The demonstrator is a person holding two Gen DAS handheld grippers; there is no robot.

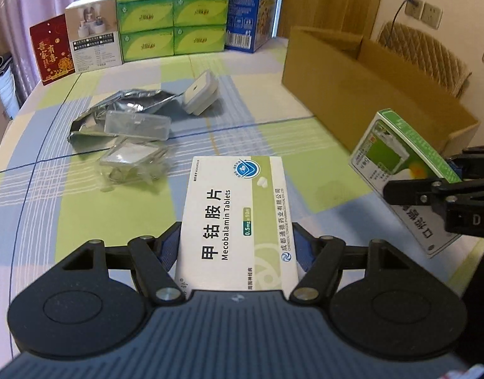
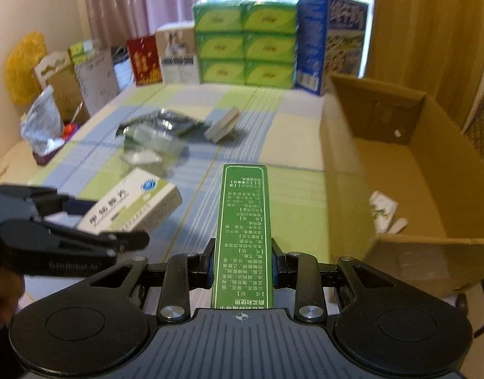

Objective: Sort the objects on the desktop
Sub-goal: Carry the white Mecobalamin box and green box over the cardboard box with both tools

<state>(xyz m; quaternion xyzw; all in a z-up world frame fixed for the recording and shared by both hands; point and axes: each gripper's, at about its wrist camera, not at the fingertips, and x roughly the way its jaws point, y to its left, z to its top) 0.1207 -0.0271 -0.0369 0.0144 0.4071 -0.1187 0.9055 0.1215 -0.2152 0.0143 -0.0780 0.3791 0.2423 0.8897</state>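
Left gripper point(image 1: 237, 246): jaws clamped on both long sides of the Mecobalamin tablet box point(image 1: 239, 221), white and green, held flat and lifted above the counter point(image 1: 273, 132).
Right gripper point(image 2: 242, 267): jaws pinched tight on the green medicine box point(image 2: 243, 230), narrow printed side facing up, box pointing away toward the far end.
Two boxes: both in the air, side by side, the white one to the left, the green one nearer the cardboard box point(image 2: 399, 170).
Cardboard box: open at the right of the counter; a small white packet point(image 2: 380, 210) lies on its floor.
Left on the counter: a crumpled silver foil bag point(image 1: 122, 110), a clear plastic case point(image 1: 136, 124) on it, a clear wrapper point(image 1: 131, 161) nearer, a white square container point(image 1: 199, 93) tilted just to the right.
Far edge: stacked green tissue packs point(image 1: 172, 9), a tall blue carton point(image 1: 251, 9).
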